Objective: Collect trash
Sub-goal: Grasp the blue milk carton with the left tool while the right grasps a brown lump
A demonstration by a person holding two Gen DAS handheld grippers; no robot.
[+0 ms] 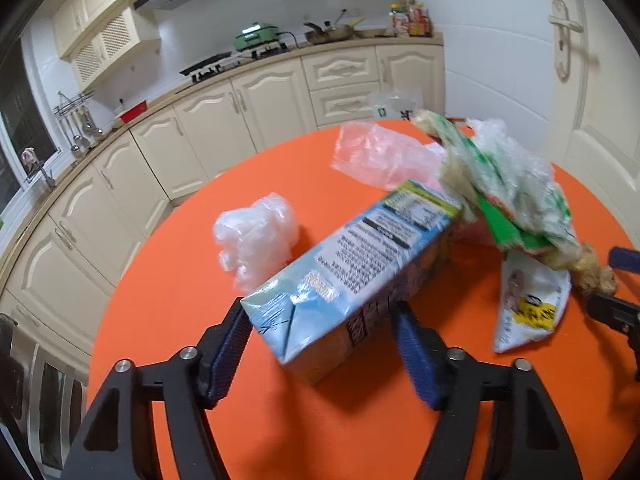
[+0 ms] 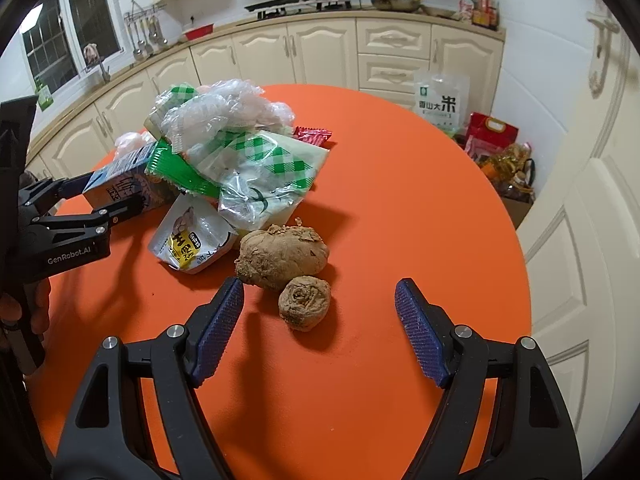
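With the light-blue printed drink carton (image 1: pixel 352 276) lying on the round orange table (image 1: pixel 168 288) against the wrapper heap, the left gripper (image 1: pixel 322 334) should close squarely across its end, while the right gripper (image 2: pixel 320 312) waits wide open beside it.

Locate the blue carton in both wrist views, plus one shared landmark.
Left wrist: blue carton centre frame, lying on the orange table, near end between the left gripper fingers.
Right wrist: blue carton at mid-left, partly under the green wrappers, left gripper around it.
Shared landmark: white-and-yellow snack pouch beside the carton.
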